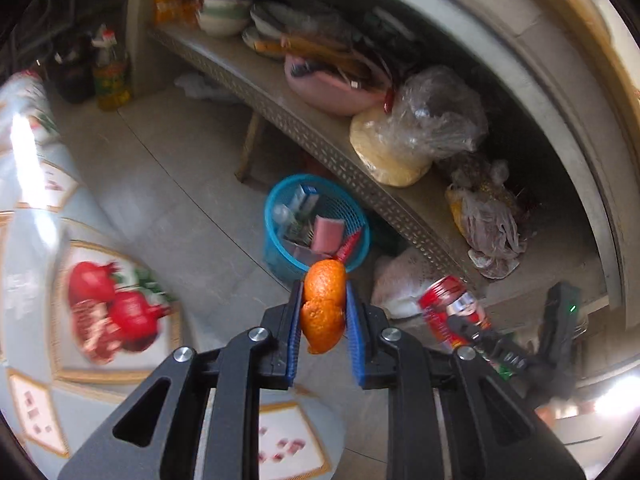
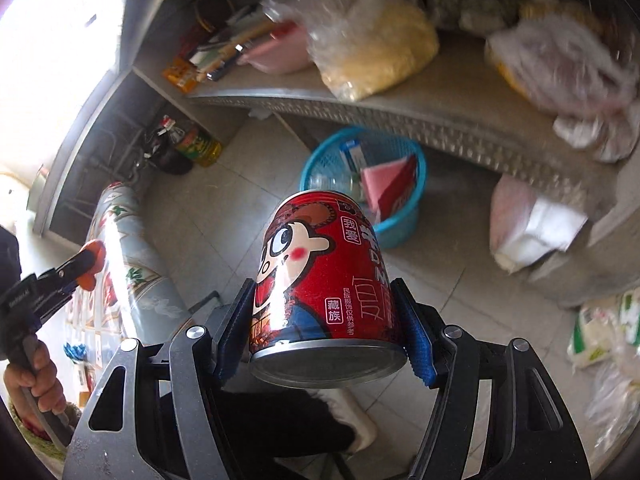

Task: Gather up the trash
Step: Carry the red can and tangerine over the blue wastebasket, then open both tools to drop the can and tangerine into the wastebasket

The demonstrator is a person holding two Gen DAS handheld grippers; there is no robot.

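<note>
Both hands loaded. Left gripper (image 1: 323, 312) pinches peel (image 1: 323, 305), jaws narrow. Right gripper (image 2: 332, 312) clamps can (image 2: 326, 280), long axis pointing at bin (image 2: 400, 216). Bin on floor by shelf (image 2: 440, 108) edge, ahead and below; left probably nearer, blurry though.

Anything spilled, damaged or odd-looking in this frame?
Nothing spilled. The orange peel sits clamped in the left gripper, the red can in the right gripper, tilted with its base towards the camera. The blue basket stands upright on the floor, already holding trash.
</note>
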